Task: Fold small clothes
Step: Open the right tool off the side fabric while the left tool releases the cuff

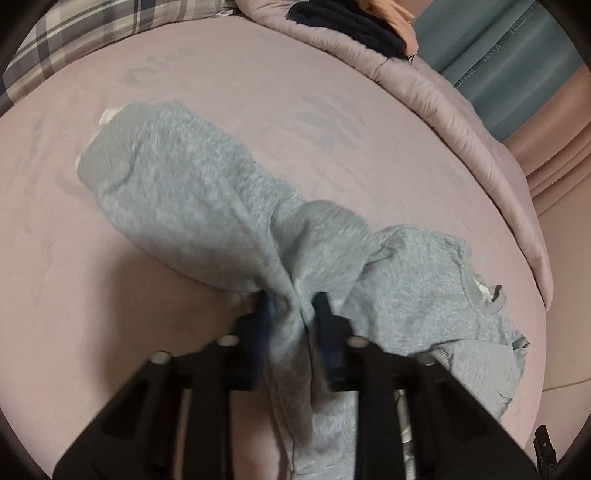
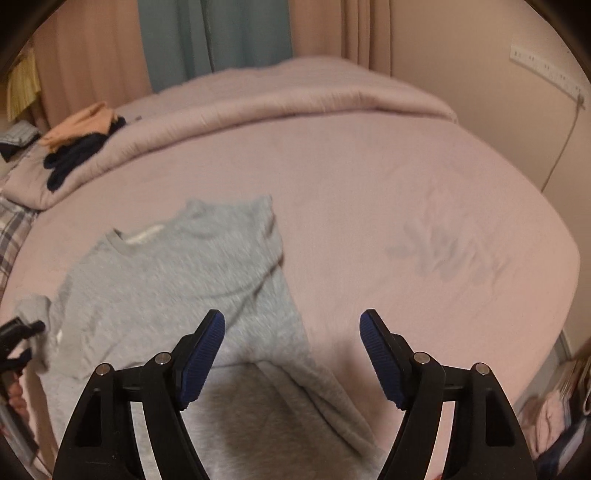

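A light grey sweatshirt lies on the pink bed sheet, partly bunched, its collar to the right. My left gripper is shut on a pinched fold of the grey fabric, which rises between its blue pads. In the right wrist view the same sweatshirt is spread flat with the collar toward the far left. My right gripper hangs open above its near part, and nothing sits between its fingers. The left gripper shows at the left edge of that view, by the sleeve.
A folded pink duvet runs along the far side of the bed. On it lies a pile of dark and orange clothes. A plaid pillow sits at the far left. Teal curtains hang behind. Bare sheet stretches right of the sweatshirt.
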The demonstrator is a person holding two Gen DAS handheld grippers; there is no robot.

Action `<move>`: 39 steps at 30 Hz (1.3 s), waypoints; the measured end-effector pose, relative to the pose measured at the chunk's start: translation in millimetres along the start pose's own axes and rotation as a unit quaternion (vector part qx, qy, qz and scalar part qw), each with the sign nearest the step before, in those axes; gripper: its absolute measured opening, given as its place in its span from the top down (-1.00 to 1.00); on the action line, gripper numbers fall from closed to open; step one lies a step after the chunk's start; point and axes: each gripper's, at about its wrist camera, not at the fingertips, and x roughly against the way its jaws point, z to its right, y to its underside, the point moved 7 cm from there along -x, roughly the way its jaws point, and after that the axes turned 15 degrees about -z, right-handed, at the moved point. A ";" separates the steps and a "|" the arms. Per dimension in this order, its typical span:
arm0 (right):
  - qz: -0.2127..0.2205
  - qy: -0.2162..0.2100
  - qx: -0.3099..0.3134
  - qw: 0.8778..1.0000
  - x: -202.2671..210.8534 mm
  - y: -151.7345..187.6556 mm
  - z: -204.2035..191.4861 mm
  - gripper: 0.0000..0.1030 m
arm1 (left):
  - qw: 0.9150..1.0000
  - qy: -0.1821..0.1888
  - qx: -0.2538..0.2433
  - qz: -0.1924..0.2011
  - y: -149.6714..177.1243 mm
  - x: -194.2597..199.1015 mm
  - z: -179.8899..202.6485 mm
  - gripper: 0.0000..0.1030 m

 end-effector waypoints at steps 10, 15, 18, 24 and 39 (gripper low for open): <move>0.001 -0.001 -0.008 1.000 -1.3 0.7 2.4 -0.46 | 0.991 0.054 -0.098 0.076 16.9 56.7 74.7 0.80; 0.003 -0.007 -0.015 1.000 3.4 2.1 5.2 -0.46 | 0.969 0.077 -0.217 0.085 56.4 67.1 149.9 0.80; 0.005 -0.015 -0.021 1.000 6.1 1.8 8.3 -0.46 | 0.954 0.062 -0.285 0.075 84.1 51.6 183.2 0.80; 0.000 -0.017 -0.028 0.999 4.6 4.6 15.3 -0.46 | 0.934 0.018 -0.356 0.017 123.1 -6.2 203.5 0.78; -0.030 -0.042 0.025 0.998 1.8 8.3 -16.9 -0.46 | 0.941 0.055 -0.334 -0.015 148.8 19.9 166.8 -0.69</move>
